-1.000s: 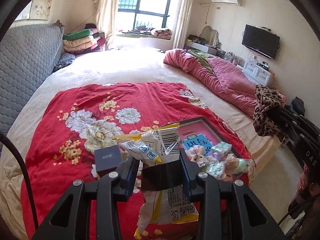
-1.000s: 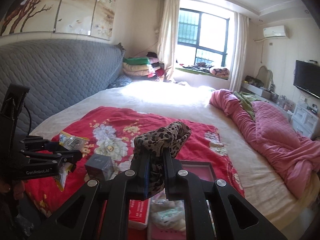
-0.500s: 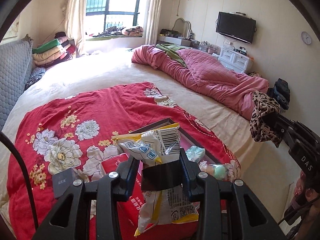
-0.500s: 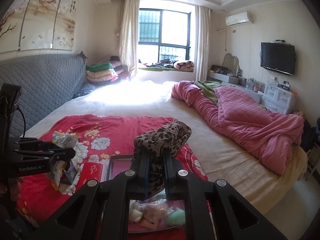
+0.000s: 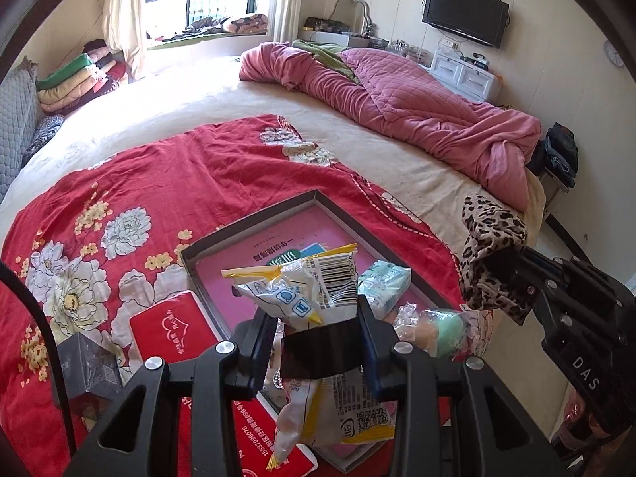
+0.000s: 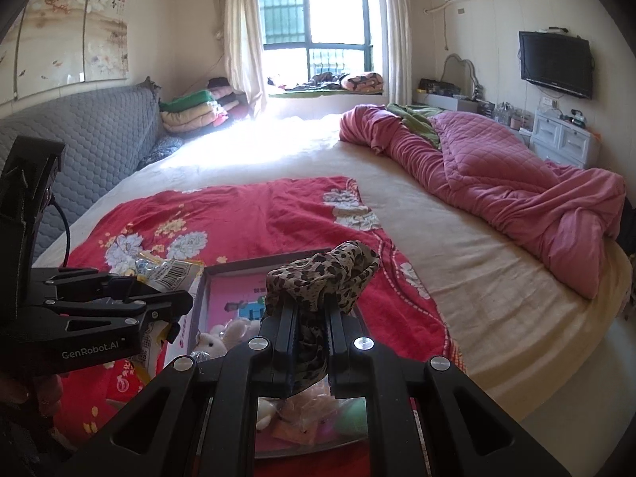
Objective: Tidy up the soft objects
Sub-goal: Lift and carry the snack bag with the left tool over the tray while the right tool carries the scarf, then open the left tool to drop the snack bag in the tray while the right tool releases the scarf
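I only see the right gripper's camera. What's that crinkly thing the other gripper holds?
Observer: A snack packet with a barcode, clamped in the left gripper.
Operator: What's that green blob under my spotty cloth?
Observer: A mint-green ball in a clear bag, in the tray.
Operator: Anything left of the tray?
Observer: A red pack and a dark grey box on the red blanket.

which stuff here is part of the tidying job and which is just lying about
Part of the job:
- snack packet in the left claw
- leopard-print cloth in the right claw
- tray
- tissue pack
- plush bunny

Lying about:
- pink quilt
- folded blankets
- TV
- dark box
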Tool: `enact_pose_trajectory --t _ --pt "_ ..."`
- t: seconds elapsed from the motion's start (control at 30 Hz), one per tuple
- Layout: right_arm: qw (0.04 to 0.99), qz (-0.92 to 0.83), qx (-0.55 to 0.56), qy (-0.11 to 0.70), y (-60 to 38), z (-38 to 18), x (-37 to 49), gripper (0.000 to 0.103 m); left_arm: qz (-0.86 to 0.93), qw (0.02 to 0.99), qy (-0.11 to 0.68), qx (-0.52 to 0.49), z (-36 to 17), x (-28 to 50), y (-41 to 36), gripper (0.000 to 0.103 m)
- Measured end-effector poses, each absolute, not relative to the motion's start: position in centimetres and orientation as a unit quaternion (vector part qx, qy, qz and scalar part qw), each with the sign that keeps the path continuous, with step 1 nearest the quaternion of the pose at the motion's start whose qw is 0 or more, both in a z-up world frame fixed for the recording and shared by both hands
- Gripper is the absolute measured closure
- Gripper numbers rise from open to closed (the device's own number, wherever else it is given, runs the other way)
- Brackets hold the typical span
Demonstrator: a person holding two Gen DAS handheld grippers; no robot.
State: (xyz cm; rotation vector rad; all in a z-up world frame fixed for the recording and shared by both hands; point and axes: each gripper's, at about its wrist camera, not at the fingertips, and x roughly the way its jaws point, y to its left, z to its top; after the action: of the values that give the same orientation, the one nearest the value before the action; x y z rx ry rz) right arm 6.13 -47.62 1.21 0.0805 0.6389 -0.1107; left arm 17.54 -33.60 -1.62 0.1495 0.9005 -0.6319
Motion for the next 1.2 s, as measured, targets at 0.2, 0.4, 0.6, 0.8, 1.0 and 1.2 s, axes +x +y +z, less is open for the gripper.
enact_pose_trajectory --t 0.2,0.4,0.6,0.8,1.0,1.2 --pt "0.934 -0.052 0.056 0.350 -48.7 -2.1 7.7 0.091 -0.307 0.832 0.455 0.077 -4.2 18.5 -35.2 0.065" --pt "0.923 -0.058 0.063 0.375 -49.6 -4.7 8.8 0.091 -0.319 0.819 0.472 0.078 -5.6 19.0 -36.5 0.065" --pt "0.921 -0.062 0.055 0.381 -49.5 -5.8 9.8 0.089 -0.322 0.810 0.484 0.079 -6.5 19.5 -37.3 0.064" --pt "0.913 -0.039 0.076 0.398 -49.4 -7.5 11.1 0.085 -0.318 0.802 0.500 0.080 -8.0 19.8 -37.4 0.064" --pt "0.912 -0.019 0.102 0.396 -49.6 -7.9 11.3 0.066 -0.316 0.801 0.503 0.073 -8.2 20.1 -37.0 0.064" --pt "0.913 -0.014 0.111 0.393 -49.5 -7.8 11.0 0.056 -0.314 0.800 0.508 0.060 -8.5 20.5 -36.8 0.064"
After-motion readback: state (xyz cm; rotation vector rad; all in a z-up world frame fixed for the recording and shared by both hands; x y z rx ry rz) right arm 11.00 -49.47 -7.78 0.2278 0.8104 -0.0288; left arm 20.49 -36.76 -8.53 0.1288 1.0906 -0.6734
